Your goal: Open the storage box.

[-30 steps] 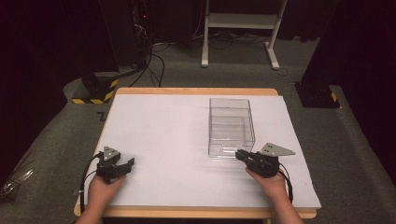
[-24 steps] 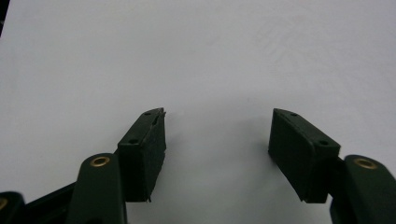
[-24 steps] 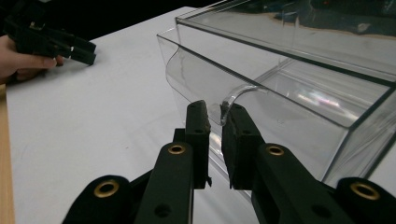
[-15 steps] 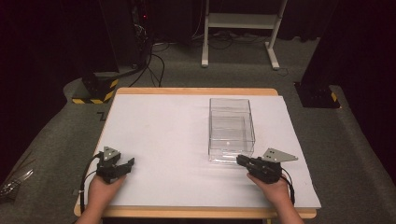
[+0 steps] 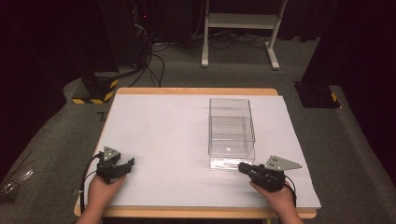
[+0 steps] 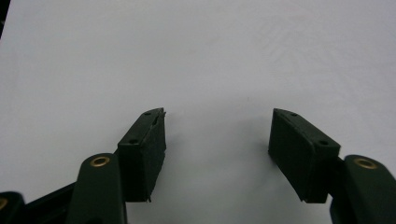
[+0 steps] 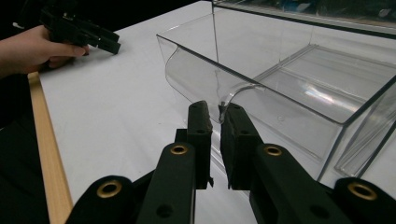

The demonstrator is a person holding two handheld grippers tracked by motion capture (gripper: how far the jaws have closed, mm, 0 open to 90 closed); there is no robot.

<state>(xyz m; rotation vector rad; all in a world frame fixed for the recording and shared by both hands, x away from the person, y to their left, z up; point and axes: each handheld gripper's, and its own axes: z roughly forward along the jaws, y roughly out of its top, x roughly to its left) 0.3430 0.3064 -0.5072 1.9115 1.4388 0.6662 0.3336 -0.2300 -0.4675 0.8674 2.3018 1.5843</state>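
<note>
Drawer (image 7: 285,88) of the clear box (image 5: 232,133), mid-counter (image 5: 159,135), looks pinched at its curved lip by the right gripper (image 7: 215,112); pull straight and level, left gripper (image 6: 217,135) resting with jaws released.

Brightly lit white table (image 5: 177,140) amid dark surroundings; soft, slightly blurred pictures.
</note>
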